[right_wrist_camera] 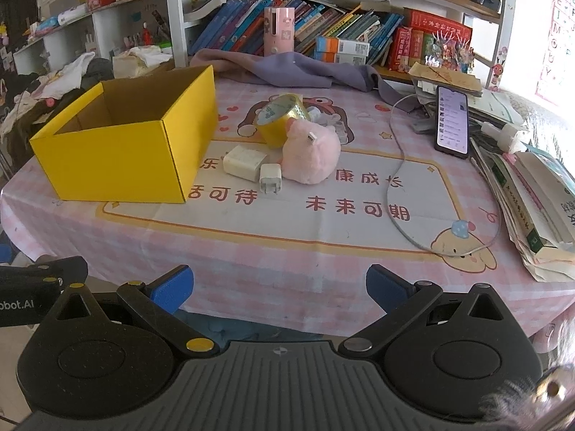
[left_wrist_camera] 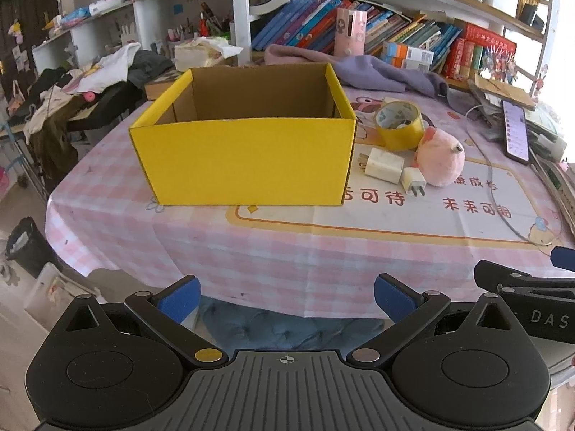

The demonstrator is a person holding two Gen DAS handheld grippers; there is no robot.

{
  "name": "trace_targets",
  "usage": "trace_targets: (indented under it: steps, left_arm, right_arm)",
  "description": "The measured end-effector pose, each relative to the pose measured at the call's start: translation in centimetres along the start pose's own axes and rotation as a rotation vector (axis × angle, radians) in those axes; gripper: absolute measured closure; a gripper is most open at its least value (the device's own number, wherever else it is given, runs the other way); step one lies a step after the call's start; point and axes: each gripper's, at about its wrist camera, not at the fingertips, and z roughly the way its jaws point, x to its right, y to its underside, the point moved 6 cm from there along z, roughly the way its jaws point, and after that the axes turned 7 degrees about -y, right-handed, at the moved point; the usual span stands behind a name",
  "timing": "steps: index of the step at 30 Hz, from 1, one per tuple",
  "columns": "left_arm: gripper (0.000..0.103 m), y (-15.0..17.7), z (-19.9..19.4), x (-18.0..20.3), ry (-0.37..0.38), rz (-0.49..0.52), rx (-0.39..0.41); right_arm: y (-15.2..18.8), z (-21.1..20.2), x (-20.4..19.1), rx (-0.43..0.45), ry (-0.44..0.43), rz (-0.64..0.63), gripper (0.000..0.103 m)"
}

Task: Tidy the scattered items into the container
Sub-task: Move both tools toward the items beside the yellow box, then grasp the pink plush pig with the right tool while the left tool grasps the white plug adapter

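Observation:
An open yellow cardboard box (left_wrist_camera: 244, 158) (right_wrist_camera: 118, 154) stands on the pink checked tablecloth; what I see of its inside is bare. To its right lie a yellow tape roll (left_wrist_camera: 399, 124) (right_wrist_camera: 282, 120), a pink plush toy (left_wrist_camera: 440, 160) (right_wrist_camera: 311, 152), a large white charger (left_wrist_camera: 384, 165) (right_wrist_camera: 244, 161) and a small white plug (left_wrist_camera: 413, 181) (right_wrist_camera: 270, 177). My left gripper (left_wrist_camera: 287, 300) is open and empty, held off the table's near edge. My right gripper (right_wrist_camera: 280, 292) is open and empty, also back from the near edge.
A phone (right_wrist_camera: 452, 122) with a white cable (right_wrist_camera: 399, 186) lies to the right beside stacked books and papers (right_wrist_camera: 532, 194). A purple cloth (right_wrist_camera: 287, 68) lies behind. Bookshelves (left_wrist_camera: 359, 25) stand at the back. The table edge (left_wrist_camera: 230, 298) is close in front.

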Motion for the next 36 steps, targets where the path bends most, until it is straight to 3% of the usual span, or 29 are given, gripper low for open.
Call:
trace_targets:
  steps: [9, 16, 24, 36]
  left_arm:
    - [0.0, -1.3, 1.5, 2.1, 0.0, 0.003, 0.005]
    - [0.001, -3.4, 2.6, 4.6, 0.005, 0.032, 0.027]
    - [0.004, -5.1, 5.0, 8.3, 0.07, 0.054, -0.021]
    - [0.007, -6.3, 8.2, 13.8, 0.098, 0.078, -0.101]
  right_arm:
    - [-1.7, 1.7, 2.5, 0.016, -0.027, 0.029, 0.001]
    - [-5.3, 3.8, 4.3, 0.035, -0.067, 0.017, 0.003]
    - [-9.1, 7.3, 6.4, -0.006, -0.116, -0.011, 0.003]
    - [-12.9, 13.6, 8.1, -0.075, -0.184, -0.114, 0.004]
